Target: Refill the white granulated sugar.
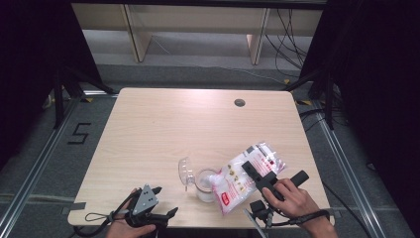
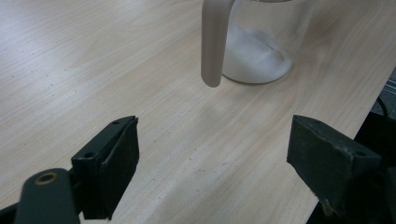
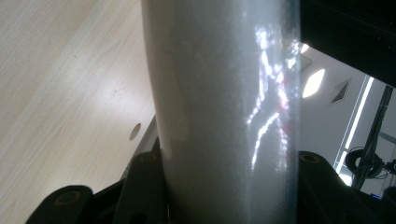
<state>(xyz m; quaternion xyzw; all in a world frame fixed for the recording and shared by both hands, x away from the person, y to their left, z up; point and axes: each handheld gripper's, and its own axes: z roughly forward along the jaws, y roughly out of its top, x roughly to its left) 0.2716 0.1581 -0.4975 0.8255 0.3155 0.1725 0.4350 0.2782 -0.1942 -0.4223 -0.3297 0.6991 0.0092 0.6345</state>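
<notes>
A clear plastic jug (image 1: 205, 184) stands near the table's front edge with white powder in its bottom and its lid (image 1: 185, 171) flipped open to the left. My right gripper (image 1: 252, 171) is shut on a clear bag of white powder (image 1: 237, 181) with red print, held tilted with one end at the jug's mouth. In the right gripper view the bag (image 3: 224, 102) stands between the jaws of the right gripper (image 3: 224, 186). My left gripper (image 1: 166, 200) rests at the front left, open and empty. In its own view the left gripper (image 2: 219, 163) faces the jug (image 2: 259, 51) and its handle (image 2: 215, 42).
The light wooden table (image 1: 163, 129) has a round cable hole (image 1: 239, 102) at the back right. Dark curtains and stand legs flank the table, and cables lie on the floor at the right.
</notes>
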